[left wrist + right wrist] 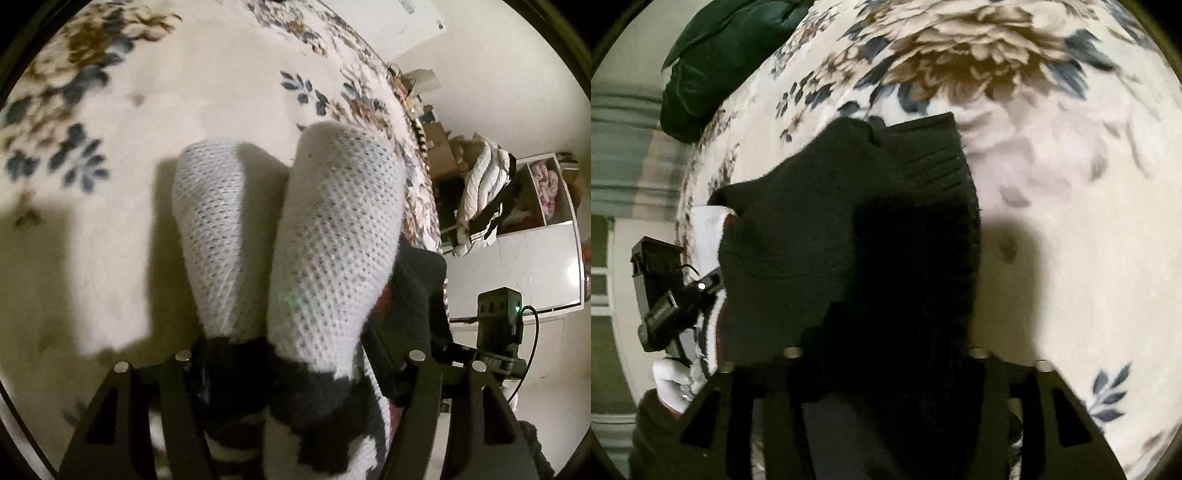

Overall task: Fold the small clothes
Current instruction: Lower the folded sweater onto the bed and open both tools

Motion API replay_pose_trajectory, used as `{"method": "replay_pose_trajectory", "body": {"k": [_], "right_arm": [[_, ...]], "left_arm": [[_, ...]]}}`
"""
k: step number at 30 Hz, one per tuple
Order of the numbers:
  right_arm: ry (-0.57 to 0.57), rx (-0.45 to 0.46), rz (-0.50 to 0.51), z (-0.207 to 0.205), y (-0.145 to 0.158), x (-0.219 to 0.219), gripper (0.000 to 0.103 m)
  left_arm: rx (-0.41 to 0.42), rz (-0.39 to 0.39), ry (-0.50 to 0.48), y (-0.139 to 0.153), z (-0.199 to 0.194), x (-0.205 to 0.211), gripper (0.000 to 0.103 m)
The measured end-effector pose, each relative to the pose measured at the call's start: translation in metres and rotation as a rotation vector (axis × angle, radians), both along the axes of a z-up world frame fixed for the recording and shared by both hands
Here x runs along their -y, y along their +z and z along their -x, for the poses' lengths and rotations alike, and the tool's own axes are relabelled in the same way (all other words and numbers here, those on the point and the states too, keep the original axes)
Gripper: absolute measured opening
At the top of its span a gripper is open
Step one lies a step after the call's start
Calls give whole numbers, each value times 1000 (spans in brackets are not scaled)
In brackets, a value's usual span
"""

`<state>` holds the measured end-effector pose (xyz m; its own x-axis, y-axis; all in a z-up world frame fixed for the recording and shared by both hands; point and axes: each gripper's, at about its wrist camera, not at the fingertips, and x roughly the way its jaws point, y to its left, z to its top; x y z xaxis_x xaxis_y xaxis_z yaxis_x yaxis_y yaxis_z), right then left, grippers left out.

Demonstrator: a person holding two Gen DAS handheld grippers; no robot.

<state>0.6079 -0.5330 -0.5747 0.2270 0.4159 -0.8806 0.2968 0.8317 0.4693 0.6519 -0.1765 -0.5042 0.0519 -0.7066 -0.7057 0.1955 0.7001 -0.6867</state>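
Note:
In the left wrist view, a white knitted sock (325,229) with black patches near its lower end hangs from my left gripper (295,373), which is shut on it; a second white part (210,229) hangs beside it over the floral bedspread (110,258). A dark garment edge (417,291) shows to its right. In the right wrist view, my right gripper (882,369) is shut on a black sock (849,236) that covers the fingers and hangs over the bedspread (1071,258). The left gripper's body (661,295) and white cloth (705,236) show at the left.
A dark green cushion (720,62) lies at the bed's far corner. Beyond the bed edge in the left wrist view stand cardboard boxes (439,147), a pile of clothes (484,192) and a white cabinet (535,258). The right gripper's body (498,332) shows there too.

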Motion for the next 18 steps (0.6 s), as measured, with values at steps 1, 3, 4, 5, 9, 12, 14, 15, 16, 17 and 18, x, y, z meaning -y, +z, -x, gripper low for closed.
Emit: {"method": "replay_pose_trajectory", "body": {"k": [1,3,4,5,9,12,14,15,16,17,18], "right_arm": [[9,5,36,4,5,-4,68],[13,12,171,13,19,-20,79],[13,17,221,13,22,-28,85],[9,23,291,22,31,-29,93],[-26,65,488,56,66,-48,102],[-38,88,592,76,85,-76,103],[-52,96,624,93,98,-91,103],[-60,99,633,103,104,-96,103],[-63,104,643,112,108,-99,103],[-64,112,661,119,114,-105,103],[-65,124,680,129,122,-111,103]], "left_arm": [[10,-13,8,3,6,-4,64],[35,-55,39,14,18,-12,64],[62,-93,62,23,22,-13,64],[94,-140,80,33,30,-15,64],[247,-388,120,74,67,-6,73],[346,-539,126,101,104,7,88],[380,-585,139,115,125,16,90],[394,-603,148,122,136,18,93],[408,-621,158,129,143,22,95],[422,-632,163,135,149,24,95],[440,-645,166,142,157,28,95]]}}
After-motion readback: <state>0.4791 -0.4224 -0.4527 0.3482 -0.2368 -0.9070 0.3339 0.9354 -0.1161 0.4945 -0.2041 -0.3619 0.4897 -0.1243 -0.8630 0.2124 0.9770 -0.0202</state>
